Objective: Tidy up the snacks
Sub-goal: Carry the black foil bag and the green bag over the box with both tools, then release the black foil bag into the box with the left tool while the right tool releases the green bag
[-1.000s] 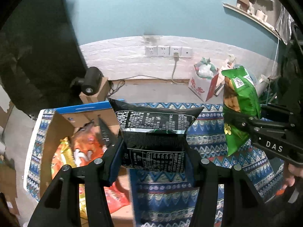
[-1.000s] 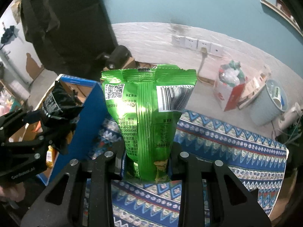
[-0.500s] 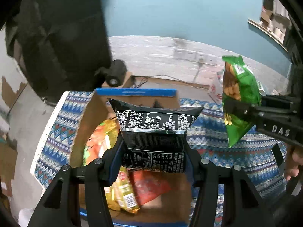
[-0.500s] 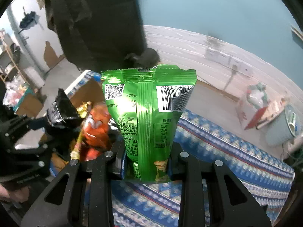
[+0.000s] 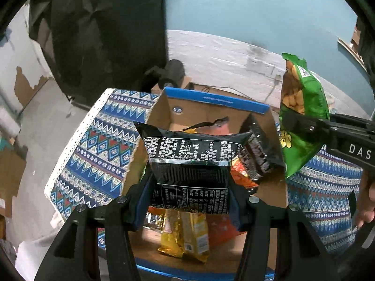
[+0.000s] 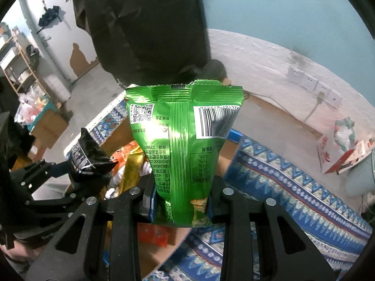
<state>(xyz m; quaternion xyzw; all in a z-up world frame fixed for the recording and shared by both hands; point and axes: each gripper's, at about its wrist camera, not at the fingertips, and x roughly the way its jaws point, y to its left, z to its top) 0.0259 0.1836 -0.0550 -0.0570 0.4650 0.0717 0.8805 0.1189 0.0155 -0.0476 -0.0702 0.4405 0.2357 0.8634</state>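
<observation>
Black snack bag (image 5: 189, 164), white print, silver band. Green snack bag (image 6: 182, 145), white barcode and QR patch. Cardboard box (image 5: 211, 112) brown, blue rim; yellow packets (image 5: 185, 236) and orange-red ones (image 5: 241, 175) inside. Cloth (image 5: 98, 149) blue, white zigzags, red diamonds. Wall (image 5: 234, 7) teal. Both tools black

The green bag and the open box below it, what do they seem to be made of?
Green bag: looks like thin glossy plastic film, going by its bright sheen, creases and crimped top seal.
Box: apparently brown corrugated cardboard, matte inside, with blue printed edges.
</observation>
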